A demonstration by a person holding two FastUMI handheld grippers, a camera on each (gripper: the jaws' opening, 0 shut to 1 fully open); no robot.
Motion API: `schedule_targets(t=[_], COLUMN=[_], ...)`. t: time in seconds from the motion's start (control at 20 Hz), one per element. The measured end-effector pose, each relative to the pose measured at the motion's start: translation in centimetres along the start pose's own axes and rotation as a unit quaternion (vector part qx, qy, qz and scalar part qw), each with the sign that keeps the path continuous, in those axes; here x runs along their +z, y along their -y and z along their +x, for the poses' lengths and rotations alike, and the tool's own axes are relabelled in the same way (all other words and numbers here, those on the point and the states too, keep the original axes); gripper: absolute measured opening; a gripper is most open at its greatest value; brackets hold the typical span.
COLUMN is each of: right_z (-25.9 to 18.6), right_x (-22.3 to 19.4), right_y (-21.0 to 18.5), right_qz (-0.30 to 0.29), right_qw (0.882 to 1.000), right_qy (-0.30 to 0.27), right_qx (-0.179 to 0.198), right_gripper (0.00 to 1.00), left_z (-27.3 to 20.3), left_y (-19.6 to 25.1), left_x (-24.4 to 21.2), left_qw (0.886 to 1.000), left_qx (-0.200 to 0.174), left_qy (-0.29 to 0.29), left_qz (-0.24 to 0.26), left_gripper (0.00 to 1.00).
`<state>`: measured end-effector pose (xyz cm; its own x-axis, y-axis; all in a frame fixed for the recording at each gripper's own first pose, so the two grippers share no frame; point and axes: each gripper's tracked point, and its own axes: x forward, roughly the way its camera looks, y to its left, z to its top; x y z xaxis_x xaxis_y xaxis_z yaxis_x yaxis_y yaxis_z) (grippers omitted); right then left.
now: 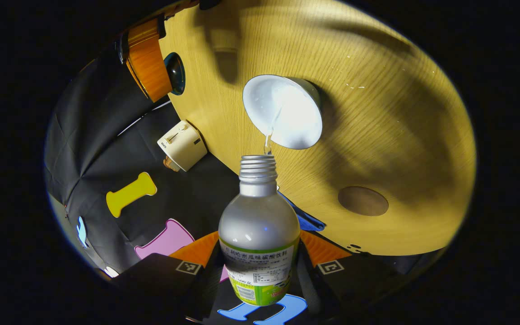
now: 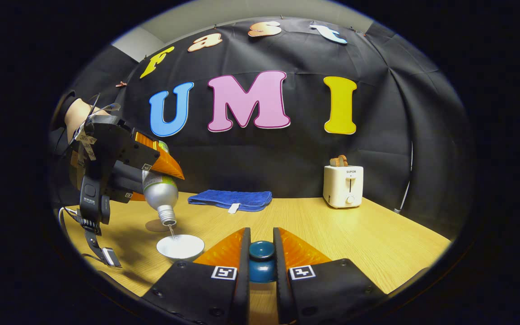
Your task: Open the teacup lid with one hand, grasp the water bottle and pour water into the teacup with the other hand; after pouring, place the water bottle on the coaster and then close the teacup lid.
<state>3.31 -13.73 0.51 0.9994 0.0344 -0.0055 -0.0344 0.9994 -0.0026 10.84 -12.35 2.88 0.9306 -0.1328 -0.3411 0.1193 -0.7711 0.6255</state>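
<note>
My left gripper [image 1: 260,255] is shut on the water bottle [image 1: 258,234], a clear bottle with a green label and no cap. It is tipped neck-down, and a thin stream of water runs into the white teacup [image 1: 283,111] on the wooden table. In the right gripper view the same bottle [image 2: 160,192] hangs tilted over the teacup [image 2: 180,247], held by the left gripper [image 2: 145,169]. My right gripper [image 2: 261,246] is shut on the dark teal lid [image 2: 261,257], raised to the right of the cup. The round brown coaster [image 1: 363,201] lies beside the cup, and the coaster [image 2: 157,225] sits just behind it.
A folded blue towel [image 2: 230,199] lies at the back of the table [image 2: 377,243]. A white toaster [image 2: 343,185] stands at the back right. A hand and sleeve [image 2: 77,115] hold the left gripper, with a cable trailing below it.
</note>
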Motion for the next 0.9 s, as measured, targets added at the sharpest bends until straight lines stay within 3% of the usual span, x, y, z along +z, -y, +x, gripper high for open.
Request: schedule_targets(t=[0.6, 0.9], right_z=[-0.03, -0.03], right_x=[-0.02, 0.00], right_y=[-0.04, -0.05], right_qz=[0.000, 0.000], right_qw=[1.000, 1.000], right_qy=[0.000, 0.000], right_qx=[0.000, 0.000], right_gripper=[0.27, 0.28], left_z=[-0.30, -0.58], left_y=[-0.29, -0.10], left_x=[0.00, -0.36], left_qw=[1.000, 0.998], left_qx=[0.016, 0.042], left_qy=[-0.001, -0.001], left_qz=[0.002, -0.046], left_gripper=[0.78, 0.78])
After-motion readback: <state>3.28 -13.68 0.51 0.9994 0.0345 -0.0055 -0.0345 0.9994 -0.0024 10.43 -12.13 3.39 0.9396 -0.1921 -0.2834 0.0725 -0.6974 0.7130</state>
